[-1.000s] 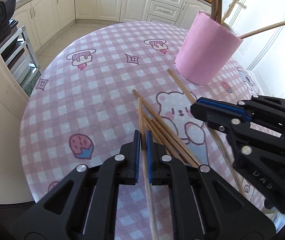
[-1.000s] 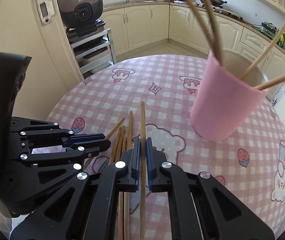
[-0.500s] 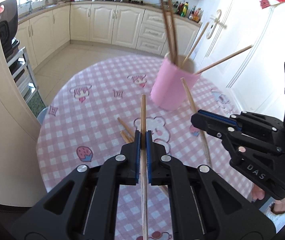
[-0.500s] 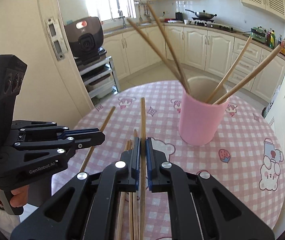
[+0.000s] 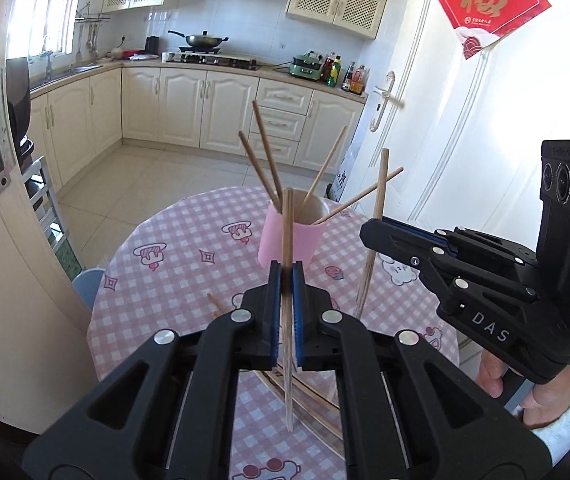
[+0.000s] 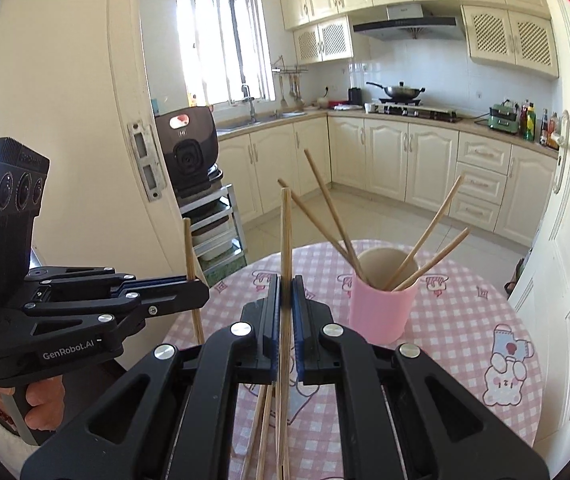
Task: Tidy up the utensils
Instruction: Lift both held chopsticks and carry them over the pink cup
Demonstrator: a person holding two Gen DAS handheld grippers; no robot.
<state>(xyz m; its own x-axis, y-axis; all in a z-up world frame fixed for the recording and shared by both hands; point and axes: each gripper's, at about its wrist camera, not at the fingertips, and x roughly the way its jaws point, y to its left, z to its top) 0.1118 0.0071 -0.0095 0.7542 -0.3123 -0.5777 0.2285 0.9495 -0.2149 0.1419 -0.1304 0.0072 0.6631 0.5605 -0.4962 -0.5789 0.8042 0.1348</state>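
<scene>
Chopsticks of slim, round, pale wood are pinched upright, one by the left gripper (image 5: 285, 276) and one by the right gripper (image 6: 285, 280), above the pink-checked round table (image 6: 465, 320). Four more are leaned in the smooth pink cylindrical cup (image 6: 381, 312); others are left lying on the cloth.

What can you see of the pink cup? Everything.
The pink cup is a plain, handleless cylinder with a matte pink outside and a pale beige inside. It stands upright on the checked tablecloth, beyond both grippers, and neither touches it. Four wooden chopsticks lean in it, splayed against the rim.
</scene>
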